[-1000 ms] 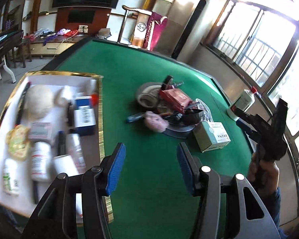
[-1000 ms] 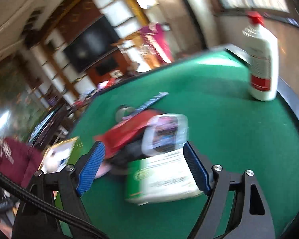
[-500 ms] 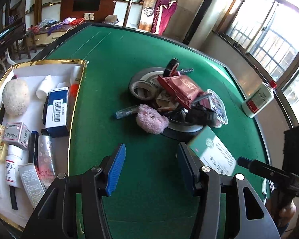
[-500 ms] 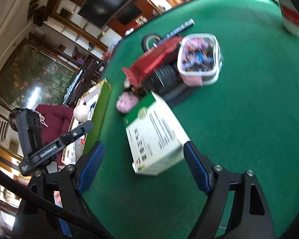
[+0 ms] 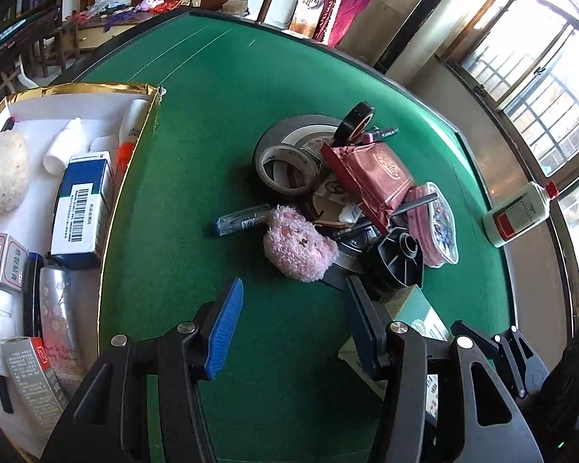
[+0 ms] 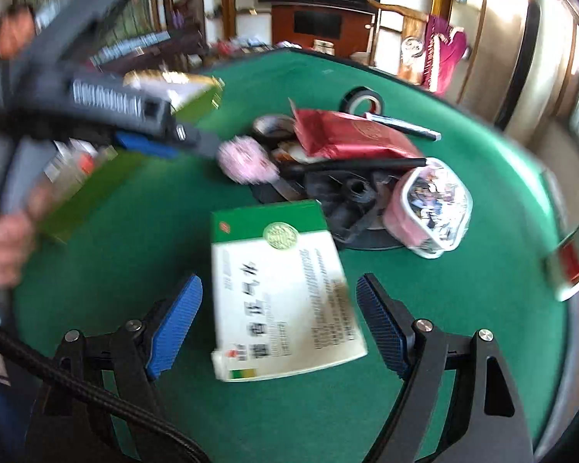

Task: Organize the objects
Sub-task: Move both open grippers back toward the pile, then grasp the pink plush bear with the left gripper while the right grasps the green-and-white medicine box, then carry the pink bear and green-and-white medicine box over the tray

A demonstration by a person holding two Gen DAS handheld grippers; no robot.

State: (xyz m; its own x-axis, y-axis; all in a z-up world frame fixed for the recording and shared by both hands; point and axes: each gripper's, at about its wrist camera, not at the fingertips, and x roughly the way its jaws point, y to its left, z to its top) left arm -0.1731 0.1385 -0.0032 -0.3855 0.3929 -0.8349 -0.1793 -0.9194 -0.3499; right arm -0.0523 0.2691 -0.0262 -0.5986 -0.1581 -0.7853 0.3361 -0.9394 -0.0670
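Right wrist view showed a flat green-and-white cardboard box (image 6: pixel 281 289) lying on the green felt table (image 6: pixel 463 308), between the right gripper's (image 6: pixel 278 324) wide ribbed blue pads, untouched; the left gripper (image 5: pixel 293 324) hung half-spread, empty

The left gripper (image 5: pixel 293 320) points steeply down and forward, its blue-padded jaws partly apart with nothing between them. The right gripper (image 6: pixel 278 316) also tilts downward, its jaws spread wide and clear of contact on either side. In the right wrist view, the left gripper's dark body crosses the upper left, blurred, with the person's left hand (image 6: pixel 4 247) gripping its handle at the frame's left edge.
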